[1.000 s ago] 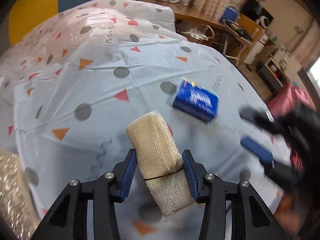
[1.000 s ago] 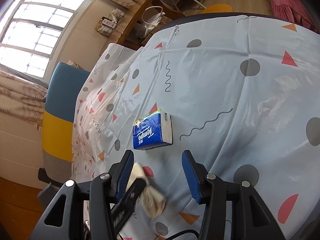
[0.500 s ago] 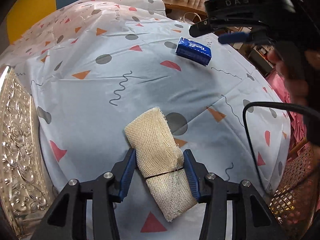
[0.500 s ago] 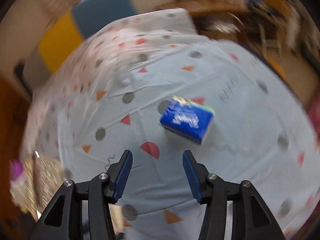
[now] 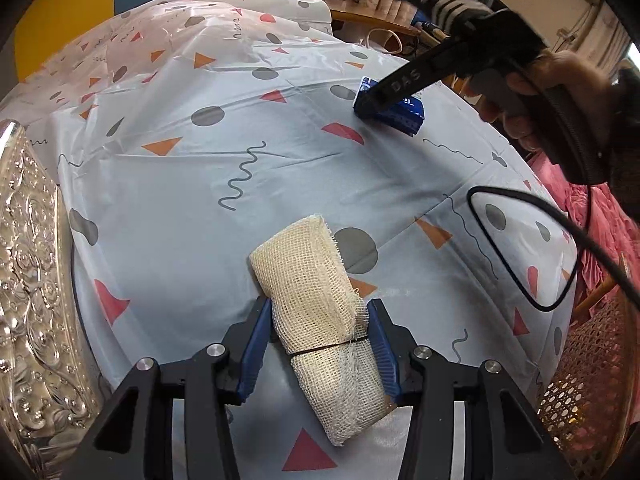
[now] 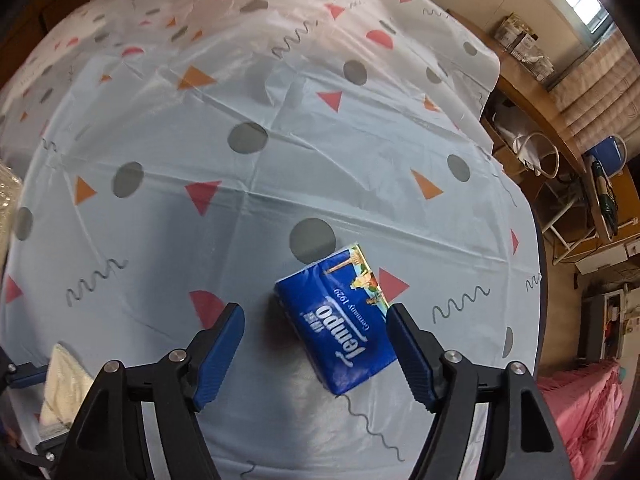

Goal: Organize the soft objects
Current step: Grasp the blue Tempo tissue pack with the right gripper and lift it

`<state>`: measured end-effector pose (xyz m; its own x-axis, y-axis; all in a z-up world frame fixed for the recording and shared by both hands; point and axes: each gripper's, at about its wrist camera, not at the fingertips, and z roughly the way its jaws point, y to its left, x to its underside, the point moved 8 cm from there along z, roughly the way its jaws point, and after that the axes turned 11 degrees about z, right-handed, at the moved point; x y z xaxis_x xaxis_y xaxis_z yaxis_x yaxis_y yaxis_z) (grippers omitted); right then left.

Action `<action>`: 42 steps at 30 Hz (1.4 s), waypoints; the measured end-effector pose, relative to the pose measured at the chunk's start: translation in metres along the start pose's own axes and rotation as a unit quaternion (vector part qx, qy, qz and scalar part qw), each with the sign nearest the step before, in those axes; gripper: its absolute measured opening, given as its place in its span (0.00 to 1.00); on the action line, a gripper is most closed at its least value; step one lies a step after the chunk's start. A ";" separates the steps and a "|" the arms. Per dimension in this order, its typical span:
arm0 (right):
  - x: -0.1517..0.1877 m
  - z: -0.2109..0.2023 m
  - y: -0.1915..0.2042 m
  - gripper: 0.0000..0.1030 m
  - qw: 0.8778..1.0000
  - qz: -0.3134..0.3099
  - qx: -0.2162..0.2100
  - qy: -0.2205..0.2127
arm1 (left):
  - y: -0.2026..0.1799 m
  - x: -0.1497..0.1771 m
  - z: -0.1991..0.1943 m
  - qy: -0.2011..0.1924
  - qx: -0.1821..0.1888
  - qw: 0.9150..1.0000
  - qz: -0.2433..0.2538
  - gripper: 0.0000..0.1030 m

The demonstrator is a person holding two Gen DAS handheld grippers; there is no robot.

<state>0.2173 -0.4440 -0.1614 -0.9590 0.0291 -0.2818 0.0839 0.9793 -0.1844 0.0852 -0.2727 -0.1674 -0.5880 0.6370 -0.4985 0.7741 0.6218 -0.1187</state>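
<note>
My left gripper is shut on a cream gauze roll bound by a dark band, held above the patterned tablecloth. The roll also shows at the lower left of the right wrist view. A blue Tempo tissue pack lies on the cloth between the open fingers of my right gripper, nearer the right finger. In the left wrist view the pack is partly hidden behind the right gripper.
An embossed silver tray stands at the table's left edge. A black cable loops over the cloth on the right. A wicker chair and pink fabric lie beyond the right edge. Desks and shelves stand behind.
My right gripper has swung over and come down around the tissue pack, still open. My left gripper has drawn back toward the silver tray with the gauze roll.
</note>
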 end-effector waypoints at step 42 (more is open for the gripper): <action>0.068 -0.029 0.079 0.50 0.995 0.076 -0.053 -0.033 | 0.002 0.019 -0.021 -0.023 -0.048 0.999 0.007 0.44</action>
<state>0.1511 -0.3588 -0.1680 -0.9173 0.1691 -0.3606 0.1947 0.9802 -0.0356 0.0705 -0.2493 -0.1590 -0.5644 0.6259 -0.5382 0.7550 0.6551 -0.0299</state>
